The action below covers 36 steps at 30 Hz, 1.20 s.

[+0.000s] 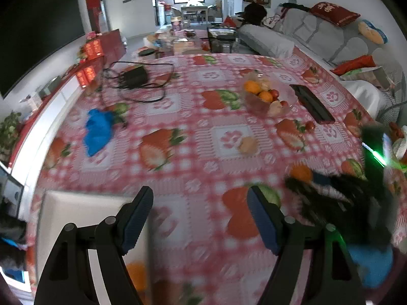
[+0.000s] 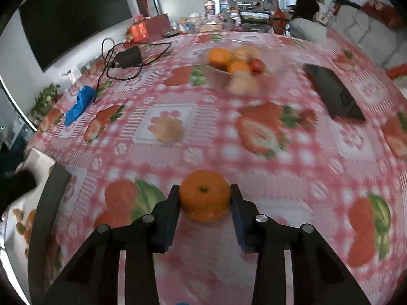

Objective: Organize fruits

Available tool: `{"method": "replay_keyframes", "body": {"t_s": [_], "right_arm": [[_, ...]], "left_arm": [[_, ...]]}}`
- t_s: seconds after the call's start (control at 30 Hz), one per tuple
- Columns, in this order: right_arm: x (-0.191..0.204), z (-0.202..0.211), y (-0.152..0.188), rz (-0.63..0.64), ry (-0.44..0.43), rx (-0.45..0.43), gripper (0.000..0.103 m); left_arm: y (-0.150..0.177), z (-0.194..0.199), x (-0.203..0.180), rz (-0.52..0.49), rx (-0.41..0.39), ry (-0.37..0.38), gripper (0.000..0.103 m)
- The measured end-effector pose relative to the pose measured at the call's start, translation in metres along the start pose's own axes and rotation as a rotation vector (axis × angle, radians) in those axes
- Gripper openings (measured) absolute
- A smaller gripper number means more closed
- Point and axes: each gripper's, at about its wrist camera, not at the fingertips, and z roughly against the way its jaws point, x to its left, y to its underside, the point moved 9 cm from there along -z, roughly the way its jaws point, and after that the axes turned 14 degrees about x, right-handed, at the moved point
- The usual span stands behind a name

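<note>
A mandarin (image 2: 204,203) sits on the strawberry-print tablecloth (image 2: 254,152) near the front edge, and my right gripper (image 2: 204,190) is shut on it, one pad pressing each side. In the left wrist view the same mandarin (image 1: 301,172) shows at the right, with the blurred right gripper (image 1: 309,181) around it. My left gripper (image 1: 201,195) hangs open over bare cloth with nothing between its fingers. A clear glass bowl (image 1: 287,94) (image 2: 272,76) further back holds mandarins, small red fruits and pale fruits. A pale round fruit (image 1: 247,145) (image 2: 169,129) and a small red fruit (image 1: 309,126) lie loose on the cloth.
A black flat device (image 1: 313,104) (image 2: 335,94) lies right of the bowl. A blue cloth (image 1: 98,132) (image 2: 78,104) and a black charger with cable (image 1: 134,77) (image 2: 128,57) are at the left. A grey sofa (image 1: 330,33) stands beyond the table's right edge.
</note>
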Motion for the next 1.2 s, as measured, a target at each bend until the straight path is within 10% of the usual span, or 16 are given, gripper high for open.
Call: {"method": "replay_keyframes", "body": {"t_s": [0.47,0.63,1.2], "right_arm": [[-0.067,0.047,0.079,-0.095,0.015,-0.045,0.039],[-0.063,0.046,0.088,-0.074,0.035,-0.051,0.039],[-0.037,0.057,0.131,-0.047,0.104,-0.094,0.040]], "left_arm": [[-0.061,-0.106,-0.062,0.000,0.069,-0.024,0.077],[-0.060,-0.108,-0.068,0.003,0.039,0.002,0.028],[0.088,-0.040,-0.041,0.083,-0.020,0.042,0.030]]}}
